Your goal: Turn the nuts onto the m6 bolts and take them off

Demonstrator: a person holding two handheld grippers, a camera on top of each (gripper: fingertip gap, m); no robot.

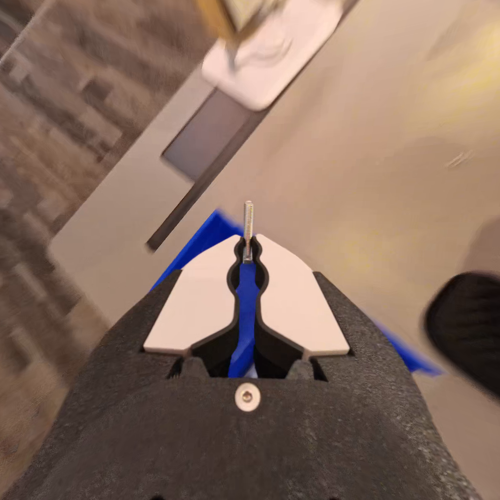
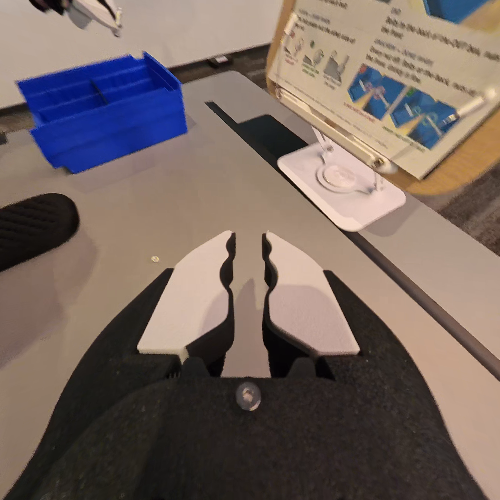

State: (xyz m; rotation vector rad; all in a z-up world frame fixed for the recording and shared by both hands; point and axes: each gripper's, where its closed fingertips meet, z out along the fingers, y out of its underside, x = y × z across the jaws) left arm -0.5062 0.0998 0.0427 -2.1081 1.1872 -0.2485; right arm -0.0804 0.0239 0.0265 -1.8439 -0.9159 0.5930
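on the grey table, only the right view shows a nut; right gripper parted and empty, left gripper clamps a bolt above the blue bin.

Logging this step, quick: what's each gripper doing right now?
Left gripper: closed on a bolt, threaded end pointing out.
Right gripper: open, holding nothing.

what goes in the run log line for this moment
left gripper: shut on bolt | right gripper: open, empty | nut: on table

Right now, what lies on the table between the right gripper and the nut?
Nothing: the right wrist view shows bare table between right gripper and nut.
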